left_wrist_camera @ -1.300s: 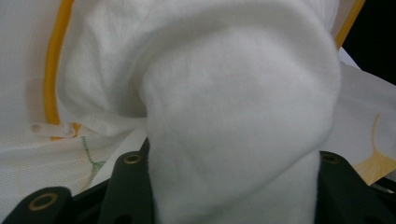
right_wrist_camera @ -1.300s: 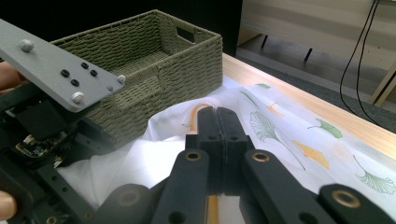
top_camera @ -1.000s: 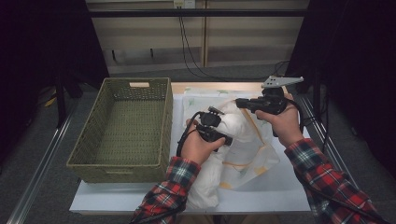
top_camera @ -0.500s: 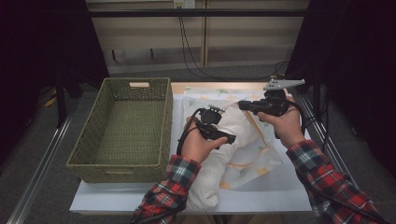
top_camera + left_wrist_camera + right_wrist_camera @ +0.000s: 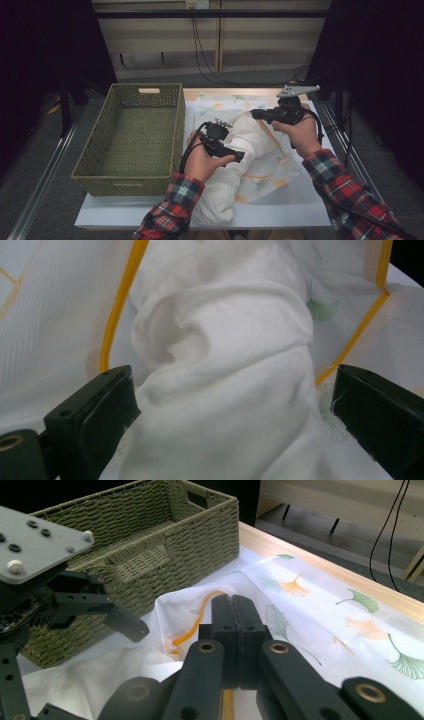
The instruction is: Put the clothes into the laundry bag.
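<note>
The cloth (image 5: 260,160) lies bunched on the table (image 5: 280,217), right of the basket (image 5: 135,135). The left gripper (image 5: 239,156) points rightward over the heap, held low in the left hand (image 5: 200,162); its jaws have just been opening and stand wide, a fold between them but not pinched. The right gripper (image 5: 256,114) points left, raised in the right hand (image 5: 300,132), its jaws clamped on the cloth's orange-trimmed edge (image 5: 200,615).

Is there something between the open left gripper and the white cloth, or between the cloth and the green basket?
Nothing visible stands in the way. The left gripper has just been opening, and a fold of the white cloth lies directly between its jaws. The basket stands beside the cloth, its top open.
</note>
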`<state>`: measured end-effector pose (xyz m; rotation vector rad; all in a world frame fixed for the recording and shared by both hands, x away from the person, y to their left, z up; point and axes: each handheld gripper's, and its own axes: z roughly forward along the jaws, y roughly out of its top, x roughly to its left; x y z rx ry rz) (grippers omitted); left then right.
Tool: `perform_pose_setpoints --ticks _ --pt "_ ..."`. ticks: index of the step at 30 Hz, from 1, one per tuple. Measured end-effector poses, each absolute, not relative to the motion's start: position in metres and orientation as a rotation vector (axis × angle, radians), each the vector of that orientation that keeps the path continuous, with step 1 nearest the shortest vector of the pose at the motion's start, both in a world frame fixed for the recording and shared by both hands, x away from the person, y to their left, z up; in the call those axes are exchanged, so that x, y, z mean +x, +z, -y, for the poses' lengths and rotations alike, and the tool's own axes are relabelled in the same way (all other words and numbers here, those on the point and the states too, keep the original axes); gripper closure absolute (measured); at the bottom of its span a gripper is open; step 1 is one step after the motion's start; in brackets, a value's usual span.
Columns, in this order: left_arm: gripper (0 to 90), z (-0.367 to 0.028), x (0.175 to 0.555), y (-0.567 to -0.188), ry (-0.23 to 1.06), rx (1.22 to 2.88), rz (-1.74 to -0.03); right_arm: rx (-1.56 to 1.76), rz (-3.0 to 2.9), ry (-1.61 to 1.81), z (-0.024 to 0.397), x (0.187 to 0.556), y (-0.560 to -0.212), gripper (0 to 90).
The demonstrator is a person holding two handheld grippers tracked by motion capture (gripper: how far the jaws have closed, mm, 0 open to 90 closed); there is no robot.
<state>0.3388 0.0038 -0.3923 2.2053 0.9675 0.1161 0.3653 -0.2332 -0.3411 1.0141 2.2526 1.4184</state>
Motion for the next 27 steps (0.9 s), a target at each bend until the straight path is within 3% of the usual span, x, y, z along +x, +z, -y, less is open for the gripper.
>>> perform_pose_setpoints --ticks 12,16,19,24,27 --pt "1.9 -0.003 0.333 -0.421 0.081 2.233 -0.955 1.026 -2.244 1.419 0.235 0.365 -0.343 90.0" --pt "6.6 0.000 0.331 -0.426 0.069 2.240 -0.944 1.030 -2.245 1.420 0.235 0.364 -0.344 90.0" --pt "19.2 0.001 0.330 -0.429 0.028 2.256 -0.941 1.032 -2.238 1.420 0.235 0.363 -0.343 90.0" --pt "49.5 0.000 0.327 -0.433 0.019 2.260 -0.934 1.037 -2.232 1.415 0.238 0.361 -0.341 90.0" --pt "61.1 -0.002 0.327 -0.432 0.013 2.249 -0.952 1.042 -2.230 1.415 0.238 0.362 -0.341 90.0"
